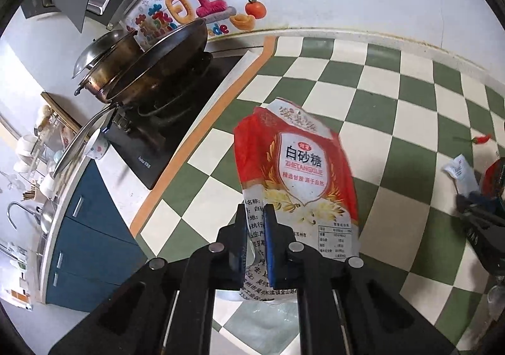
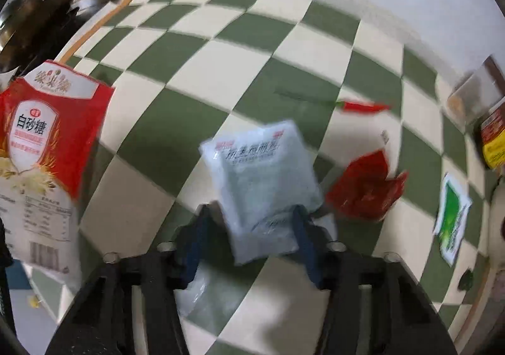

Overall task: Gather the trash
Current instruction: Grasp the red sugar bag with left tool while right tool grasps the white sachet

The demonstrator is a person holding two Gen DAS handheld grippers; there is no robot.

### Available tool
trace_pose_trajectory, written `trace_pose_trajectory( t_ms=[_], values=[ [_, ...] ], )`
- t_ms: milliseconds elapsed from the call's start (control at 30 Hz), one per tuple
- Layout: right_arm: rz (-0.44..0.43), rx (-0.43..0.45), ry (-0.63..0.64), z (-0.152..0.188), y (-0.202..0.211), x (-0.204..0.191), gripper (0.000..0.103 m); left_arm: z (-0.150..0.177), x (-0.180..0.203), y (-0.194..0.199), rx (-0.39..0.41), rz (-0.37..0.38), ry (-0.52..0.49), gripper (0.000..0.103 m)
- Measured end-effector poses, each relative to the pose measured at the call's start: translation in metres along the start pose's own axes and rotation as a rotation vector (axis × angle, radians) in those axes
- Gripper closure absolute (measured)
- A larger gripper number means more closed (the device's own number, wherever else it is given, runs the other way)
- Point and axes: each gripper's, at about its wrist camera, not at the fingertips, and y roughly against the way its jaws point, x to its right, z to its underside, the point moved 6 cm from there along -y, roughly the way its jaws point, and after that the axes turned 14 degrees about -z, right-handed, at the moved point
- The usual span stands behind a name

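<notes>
Open checkered countertop between stove and chili.

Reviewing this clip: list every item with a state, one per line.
left hand-held gripper: shut on sugar bag
sugar bag: torn open, lifted off the checkered cloth
right hand-held gripper: open around white packet
white packet: blurred, between the fingers
red wrapper: crumpled, lying on cloth
</notes>
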Motion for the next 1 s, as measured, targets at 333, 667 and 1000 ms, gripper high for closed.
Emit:
trace_pose_trajectory(
  t_ms=[333, 667, 1000],
  values=[
    [-0.189, 0.096, -0.156, 0.018, 0.051, 0.007, 0.102, -0.002, -0.030, 0.040, 0.082, 0.047, 0.011, 0.099],
    [-0.285, 0.232, -0.233, 0.084, 0.154, -0.043, 0.102, 0.032, -0.085, 0.100, 0.213, 0.198, -0.017, 0.099],
    [-0.333, 0.421, -0.454, 0.219, 0.252, -0.089, 0.102, 0.119, -0.131, 0.157, 0.316, 0.465, -0.180, 0.099]
  ],
)
